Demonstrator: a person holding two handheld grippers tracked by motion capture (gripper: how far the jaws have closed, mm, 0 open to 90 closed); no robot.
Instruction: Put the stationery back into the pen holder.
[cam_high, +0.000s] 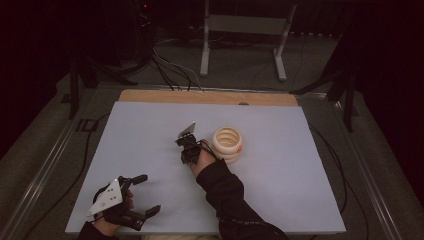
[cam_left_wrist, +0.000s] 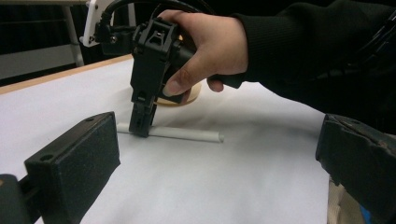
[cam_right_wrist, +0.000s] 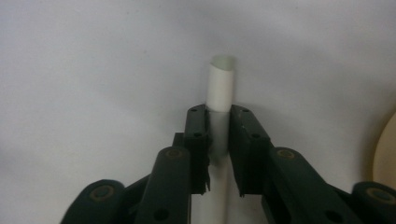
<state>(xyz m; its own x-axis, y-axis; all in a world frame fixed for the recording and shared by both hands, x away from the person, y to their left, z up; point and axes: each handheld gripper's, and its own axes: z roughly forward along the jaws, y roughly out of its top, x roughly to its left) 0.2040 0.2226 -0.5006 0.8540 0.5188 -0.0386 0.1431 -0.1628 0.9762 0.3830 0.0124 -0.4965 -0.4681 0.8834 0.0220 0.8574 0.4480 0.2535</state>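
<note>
White plastic tubing is clamped between the two black jaws of the right gripper (cam_right_wrist: 218, 135): in the right gripper view the white tube (cam_right_wrist: 220, 84) is seen pinched on both sides by the pads, its cut open end pointing away over the pale table sheet (cam_right_wrist: 93, 70). From the left gripper view the same tube (cam_left_wrist: 187, 134) is shown lying flat on the sheet, gripped near one end by the right gripper (cam_left_wrist: 141, 126), which is pointed downward and held by the right hand (cam_left_wrist: 205, 46); most of its length is left free to one side. The left gripper (cam_left_wrist: 210, 158) is seen there with its jaws wide apart and nothing between them. In the high view the left gripper (cam_high: 145, 195) is held near the front left of the table (cam_high: 300, 200), well apart from the right gripper (cam_high: 187, 152), and the tube is too small to be made out. Just beside the right hand a stack of cream rings (cam_high: 227, 144) is seen; whether anything lies inside its hollow centre cannot be told.
</note>
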